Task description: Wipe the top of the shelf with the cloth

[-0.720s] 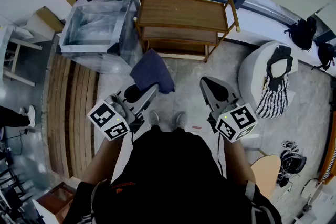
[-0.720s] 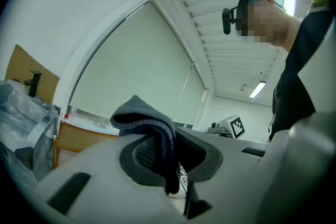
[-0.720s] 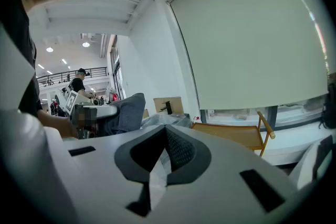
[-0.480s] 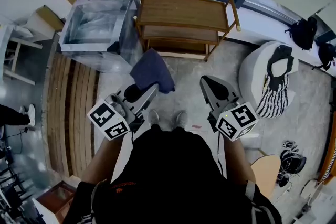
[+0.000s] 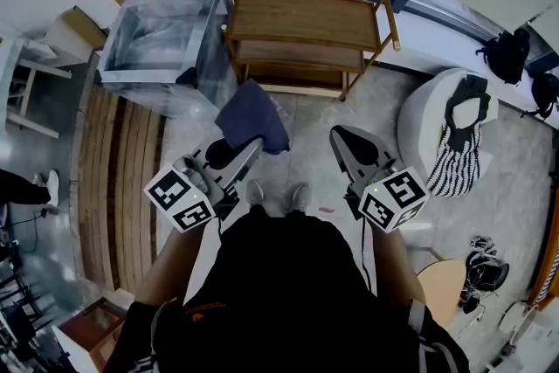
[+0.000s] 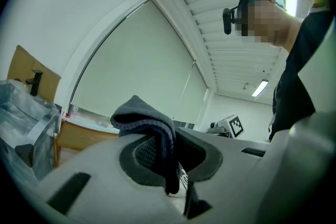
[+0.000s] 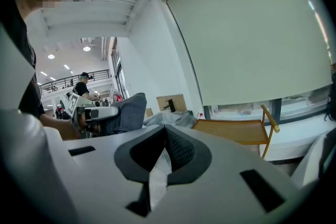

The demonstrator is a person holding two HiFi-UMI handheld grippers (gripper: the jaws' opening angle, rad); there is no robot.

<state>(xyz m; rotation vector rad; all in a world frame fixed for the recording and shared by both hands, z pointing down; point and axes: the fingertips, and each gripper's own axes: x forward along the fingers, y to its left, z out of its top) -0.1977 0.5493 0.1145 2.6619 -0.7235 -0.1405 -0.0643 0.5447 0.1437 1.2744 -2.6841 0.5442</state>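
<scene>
Cloth [image 5: 253, 120] unmoved, right gripper [image 5: 337, 138] barely shifted

A dark grey knitted cloth [image 6: 152, 136] is clamped between the pale grey jaws of the left gripper [image 6: 170, 165], its folded top bunched above them; a wooden shelf [image 6: 79, 135] is seen behind.

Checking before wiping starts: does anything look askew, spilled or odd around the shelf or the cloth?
Nothing stands out. The shelf stands upright with a bare top, and the cloth is clamped in the left gripper. The right gripper is shut and empty.
</scene>
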